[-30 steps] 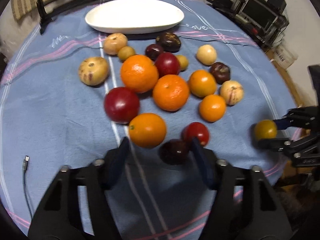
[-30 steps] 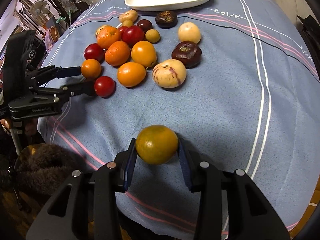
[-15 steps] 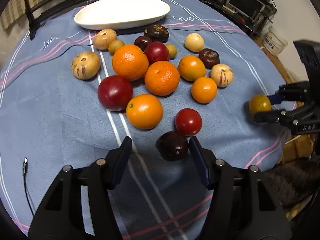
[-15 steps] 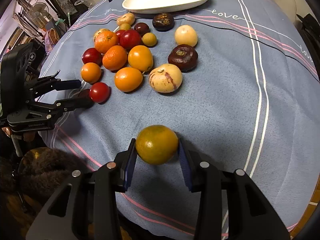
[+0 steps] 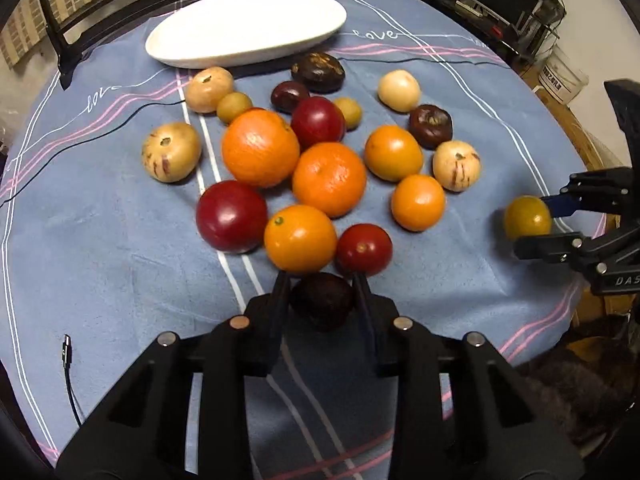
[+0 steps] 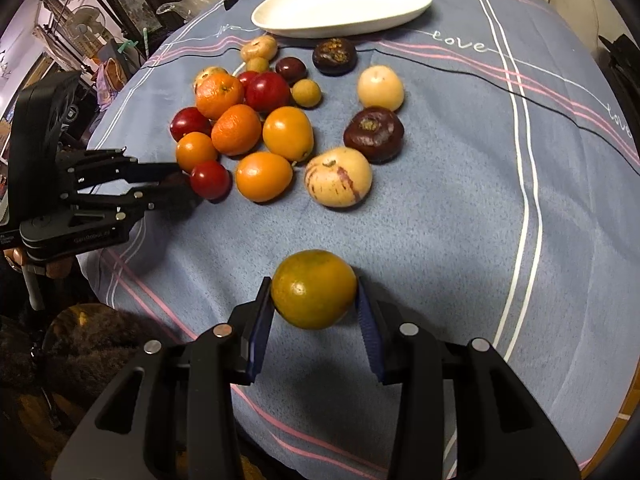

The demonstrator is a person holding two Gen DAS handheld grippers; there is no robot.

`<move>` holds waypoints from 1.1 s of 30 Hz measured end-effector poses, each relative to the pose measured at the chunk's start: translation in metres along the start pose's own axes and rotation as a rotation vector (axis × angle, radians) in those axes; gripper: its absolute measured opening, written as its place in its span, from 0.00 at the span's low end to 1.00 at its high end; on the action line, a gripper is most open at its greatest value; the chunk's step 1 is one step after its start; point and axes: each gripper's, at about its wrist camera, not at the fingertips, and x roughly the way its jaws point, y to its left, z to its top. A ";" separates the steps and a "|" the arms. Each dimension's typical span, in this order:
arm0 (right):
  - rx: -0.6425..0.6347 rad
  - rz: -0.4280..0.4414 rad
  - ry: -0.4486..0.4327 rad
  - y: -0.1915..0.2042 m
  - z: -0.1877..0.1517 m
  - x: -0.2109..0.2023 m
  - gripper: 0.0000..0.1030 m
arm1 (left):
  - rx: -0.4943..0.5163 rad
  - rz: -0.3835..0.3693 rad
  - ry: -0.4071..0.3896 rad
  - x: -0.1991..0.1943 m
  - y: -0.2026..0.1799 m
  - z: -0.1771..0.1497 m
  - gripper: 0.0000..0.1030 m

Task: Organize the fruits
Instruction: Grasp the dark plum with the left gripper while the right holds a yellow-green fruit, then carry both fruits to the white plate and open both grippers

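My left tongs (image 5: 322, 288) clamped on dark plum (image 5: 322, 300) at table's near edge; right tongs (image 6: 314, 298) clamped on yellow-green citrus (image 6: 314, 288), right edge. Lift straight, clear red tomato (image 5: 363, 249), carry toward far-edge white dish (image 5: 244, 28).
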 end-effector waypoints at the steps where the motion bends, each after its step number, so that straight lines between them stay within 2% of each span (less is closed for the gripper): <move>1: -0.004 0.003 0.002 0.001 0.001 0.001 0.40 | -0.008 -0.003 0.001 0.000 0.001 0.001 0.31; 9: -0.004 -0.011 0.033 0.002 0.007 0.006 0.40 | -0.066 -0.027 -0.012 -0.007 0.011 -0.005 0.31; 15: 0.011 0.009 0.002 0.000 0.017 -0.002 0.40 | -0.056 0.004 -0.058 -0.036 0.012 0.010 0.31; 21: -0.028 0.031 -0.076 0.002 0.059 -0.021 0.40 | -0.057 0.091 -0.126 -0.058 0.018 0.072 0.31; 24: -0.036 0.037 -0.151 -0.001 0.093 -0.036 0.40 | -0.081 0.135 -0.159 -0.064 0.028 0.108 0.31; 29: -0.036 0.030 -0.266 -0.011 0.150 -0.050 0.40 | -0.099 0.183 -0.181 -0.059 0.039 0.154 0.31; 33: -0.033 0.066 -0.337 -0.024 0.193 -0.056 0.40 | -0.108 0.197 -0.166 -0.039 0.049 0.187 0.31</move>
